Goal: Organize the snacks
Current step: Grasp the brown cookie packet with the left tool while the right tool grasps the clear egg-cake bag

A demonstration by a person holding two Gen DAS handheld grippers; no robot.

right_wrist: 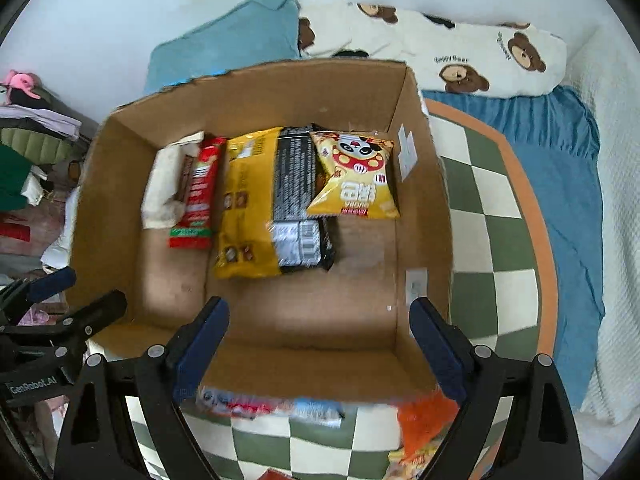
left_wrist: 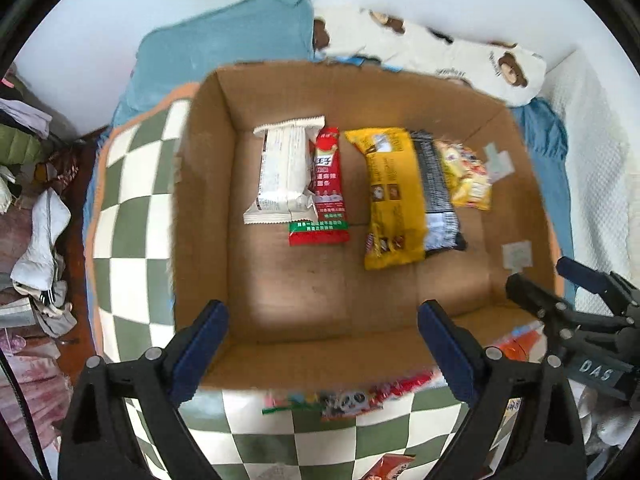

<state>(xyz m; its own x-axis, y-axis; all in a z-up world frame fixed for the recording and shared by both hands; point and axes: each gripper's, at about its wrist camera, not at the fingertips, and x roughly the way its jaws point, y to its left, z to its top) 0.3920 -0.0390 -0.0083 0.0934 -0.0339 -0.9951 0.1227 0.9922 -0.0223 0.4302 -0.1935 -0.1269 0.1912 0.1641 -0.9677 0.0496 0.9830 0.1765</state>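
Both tools, the left tool (left_wrist: 322, 354) and right tool (right_wrist: 320, 350), are wide open and empty above the brown cardboard box (left_wrist: 400, 80). Loose snack packets (right_wrist: 272, 404) lie under its near wall and could get missed.

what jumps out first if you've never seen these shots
An open cardboard box fills the middle, with a row of snack packets along its far end, the panda packet at the right. It sits on a green and white checked mat. Both claws, left claw and right claw, hang open over its near edge.
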